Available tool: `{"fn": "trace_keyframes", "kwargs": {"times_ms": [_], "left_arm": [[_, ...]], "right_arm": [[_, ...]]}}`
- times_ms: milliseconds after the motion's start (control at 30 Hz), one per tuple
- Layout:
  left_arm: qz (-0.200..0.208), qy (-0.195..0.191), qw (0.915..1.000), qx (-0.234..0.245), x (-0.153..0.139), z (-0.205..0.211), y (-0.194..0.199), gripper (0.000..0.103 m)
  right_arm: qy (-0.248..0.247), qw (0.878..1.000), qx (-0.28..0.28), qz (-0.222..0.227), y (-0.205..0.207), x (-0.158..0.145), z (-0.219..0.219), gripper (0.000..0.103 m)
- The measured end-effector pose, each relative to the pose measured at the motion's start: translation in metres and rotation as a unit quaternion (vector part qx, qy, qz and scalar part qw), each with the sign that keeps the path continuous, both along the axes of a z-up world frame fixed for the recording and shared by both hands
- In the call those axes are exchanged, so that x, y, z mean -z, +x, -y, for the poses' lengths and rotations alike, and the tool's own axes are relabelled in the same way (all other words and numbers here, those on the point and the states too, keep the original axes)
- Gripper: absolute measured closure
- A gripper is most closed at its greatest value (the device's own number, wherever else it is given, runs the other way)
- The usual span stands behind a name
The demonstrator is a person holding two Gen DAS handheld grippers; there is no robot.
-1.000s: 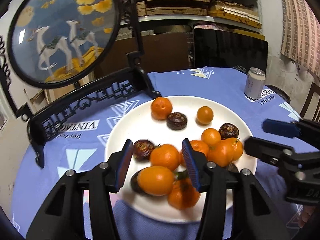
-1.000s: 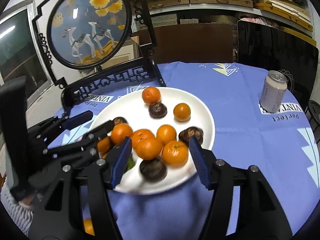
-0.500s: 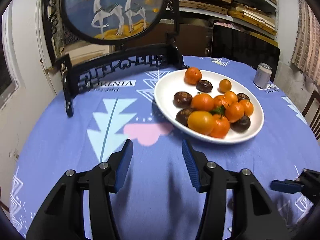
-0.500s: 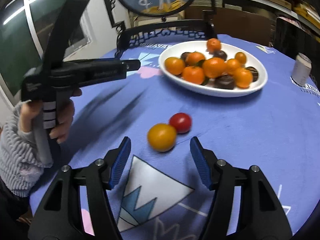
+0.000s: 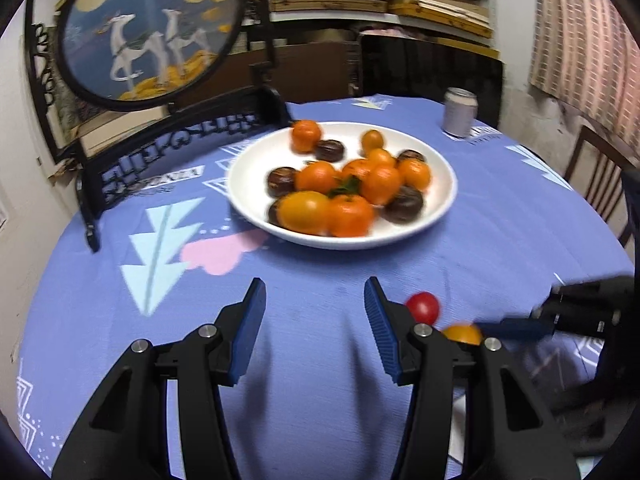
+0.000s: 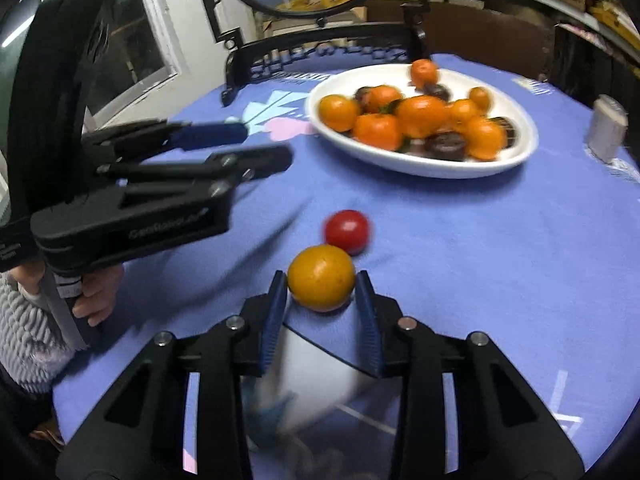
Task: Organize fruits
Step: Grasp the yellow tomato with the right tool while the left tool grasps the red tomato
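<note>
Left wrist view — left hand-held gripper [image 5: 314, 300] spread, empty, over blue surface [image 5: 120, 320], white plate [image 5: 444, 208] of fruit beyond; right wrist view — right hand-held gripper [image 6: 321, 280] pinching yellow-orange fruit [image 6: 321, 277] resting on surface, red fruit [image 6: 346, 231] touching behind.

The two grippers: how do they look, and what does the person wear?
Both the left gripper and the right gripper have black jointed frames with silver pins and ribbed blue pads. The left body carries pale lettering. The sleeve is grey ribbed knit.
</note>
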State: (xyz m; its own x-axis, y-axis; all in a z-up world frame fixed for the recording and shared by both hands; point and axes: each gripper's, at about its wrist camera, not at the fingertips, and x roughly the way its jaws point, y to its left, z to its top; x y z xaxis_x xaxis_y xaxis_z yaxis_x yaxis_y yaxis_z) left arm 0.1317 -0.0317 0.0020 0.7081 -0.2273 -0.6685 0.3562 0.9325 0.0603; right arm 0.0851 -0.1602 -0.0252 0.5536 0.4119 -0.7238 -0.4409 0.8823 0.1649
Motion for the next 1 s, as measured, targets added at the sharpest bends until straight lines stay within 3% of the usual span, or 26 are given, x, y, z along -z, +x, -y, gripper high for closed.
{"fn": "trace_keyframes", "kwargs": {"times_ms": [267,467,700,1000], "left_arm": [[-0.015,0.027,0.9964,0.079,0.024,0.045,-0.016,0.051],[-0.044,-0.008,0.9963,0.074,0.029,0.048,-0.001,0.052],[-0.076,-0.019,0.9933,0.086,0.037,0.055,0.007,0.074],[-0.07,-0.025,0.9941,0.078,0.035,0.051,0.004,0.074]], "right_arm": [[0.043,0.995,0.086,0.001,0.011,-0.009,0.065,0.067],[0.049,0.995,0.082,0.0,0.01,-0.011,0.066,0.067],[0.058,0.995,0.085,0.003,0.011,-0.015,0.068,0.068],[0.044,0.997,0.066,-0.026,0.016,0.001,0.056,0.067]]}}
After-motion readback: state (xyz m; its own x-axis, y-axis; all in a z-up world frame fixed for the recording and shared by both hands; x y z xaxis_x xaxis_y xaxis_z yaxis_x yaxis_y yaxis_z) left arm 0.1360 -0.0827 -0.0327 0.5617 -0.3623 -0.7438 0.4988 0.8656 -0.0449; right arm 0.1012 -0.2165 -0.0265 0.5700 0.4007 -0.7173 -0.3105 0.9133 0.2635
